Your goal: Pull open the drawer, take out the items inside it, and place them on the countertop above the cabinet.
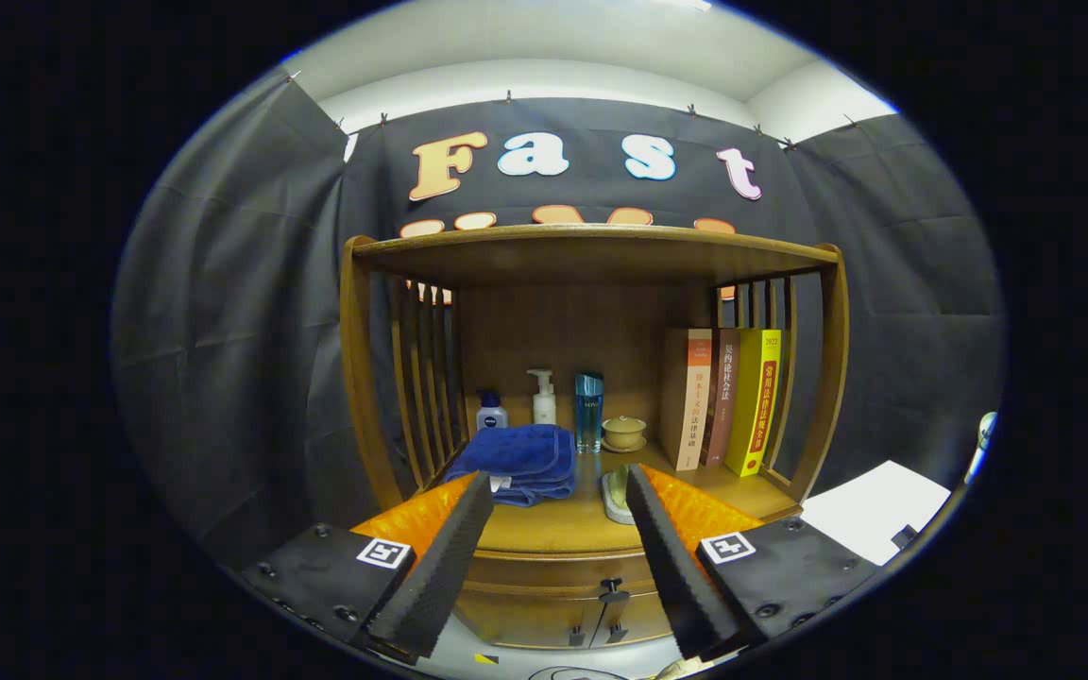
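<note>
A wooden cabinet stands ahead of me, its countertop (553, 529) under a slatted shelf frame. Below the countertop's front edge runs the drawer (544, 576), closed, with a small dark knob (612, 593) near its middle. My gripper (558, 496) is open and holds nothing, its fingers spread to either side of the countertop's front, above the drawer. A folded blue towel (518, 461) lies on the countertop just beyond the left finger. A small pale dish (614, 498) sits by the right finger's inner edge, partly hidden by it.
At the back of the countertop stand a small dark-capped bottle (490, 411), a white pump bottle (543, 398), a blue glass bottle (588, 411) and a lidded cup on a saucer (623, 433). Three upright books (723, 399) lean against the right slats. A white surface (875, 508) lies to the right.
</note>
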`<state>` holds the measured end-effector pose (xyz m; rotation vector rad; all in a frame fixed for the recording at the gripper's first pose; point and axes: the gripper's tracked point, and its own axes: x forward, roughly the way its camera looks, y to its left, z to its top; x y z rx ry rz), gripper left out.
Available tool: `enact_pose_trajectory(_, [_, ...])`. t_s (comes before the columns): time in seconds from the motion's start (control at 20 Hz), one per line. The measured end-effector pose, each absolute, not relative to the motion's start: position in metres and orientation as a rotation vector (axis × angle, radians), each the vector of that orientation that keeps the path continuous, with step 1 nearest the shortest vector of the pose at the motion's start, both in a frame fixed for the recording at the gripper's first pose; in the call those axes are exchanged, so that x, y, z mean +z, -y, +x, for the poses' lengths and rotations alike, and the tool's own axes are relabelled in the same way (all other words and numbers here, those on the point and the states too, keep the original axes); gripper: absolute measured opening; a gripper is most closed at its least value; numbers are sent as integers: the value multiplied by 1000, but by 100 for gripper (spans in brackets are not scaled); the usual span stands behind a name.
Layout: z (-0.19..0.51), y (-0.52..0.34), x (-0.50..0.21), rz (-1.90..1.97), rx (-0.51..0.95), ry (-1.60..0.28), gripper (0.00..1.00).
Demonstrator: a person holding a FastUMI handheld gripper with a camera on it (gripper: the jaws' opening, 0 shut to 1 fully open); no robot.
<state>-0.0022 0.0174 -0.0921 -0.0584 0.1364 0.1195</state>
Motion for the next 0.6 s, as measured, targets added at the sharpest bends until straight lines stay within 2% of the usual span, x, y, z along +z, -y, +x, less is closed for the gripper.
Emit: enact_pose_trajectory(0.6, [-3,-15,-100,-62,115,-145,96])
